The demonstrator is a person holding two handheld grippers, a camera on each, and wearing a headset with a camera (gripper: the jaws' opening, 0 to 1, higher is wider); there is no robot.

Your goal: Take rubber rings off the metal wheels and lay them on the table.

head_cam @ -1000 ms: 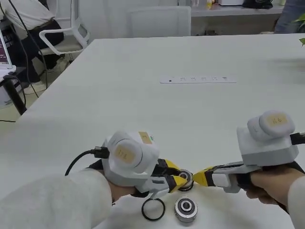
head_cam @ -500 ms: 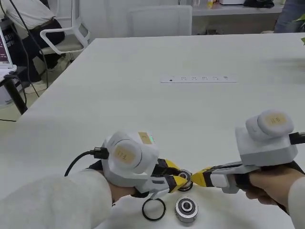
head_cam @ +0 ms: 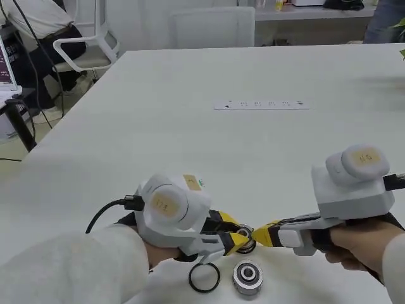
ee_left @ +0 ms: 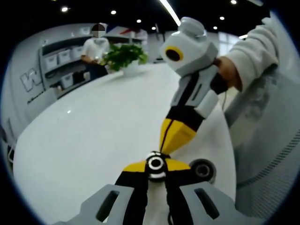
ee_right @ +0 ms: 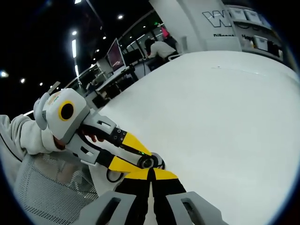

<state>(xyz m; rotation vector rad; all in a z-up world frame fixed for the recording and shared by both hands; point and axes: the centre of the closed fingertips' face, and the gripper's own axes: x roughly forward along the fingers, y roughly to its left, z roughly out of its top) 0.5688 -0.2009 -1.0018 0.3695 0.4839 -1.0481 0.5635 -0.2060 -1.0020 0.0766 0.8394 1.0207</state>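
In the head view my left gripper (head_cam: 242, 239) is shut on a small metal wheel (head_cam: 246, 237) with a black rubber ring, held just above the white table (head_cam: 190, 126). My right gripper (head_cam: 258, 235) comes in from the right, its yellow jaws closed to a point on the ring at the wheel's edge. The left gripper view has the wheel (ee_left: 155, 164) between my left gripper (ee_left: 155, 168) jaws, the right gripper (ee_left: 163, 149) touching its top. In the right gripper view my right gripper (ee_right: 150, 171) meets the wheel (ee_right: 149, 161). A loose black ring (head_cam: 204, 277) and a bare wheel (head_cam: 247, 277) lie in front.
A flush socket strip (head_cam: 261, 104) sits mid-table. Chairs (head_cam: 212, 26) stand at the far edge, and a person sits at the far left. A potted plant (ee_left: 123, 55) stands on the table's far end. The near table edge lies close under my hands.
My right gripper has crept slightly left, closer onto the wheel. The left gripper, the loose ring and the bare wheel have stayed put.
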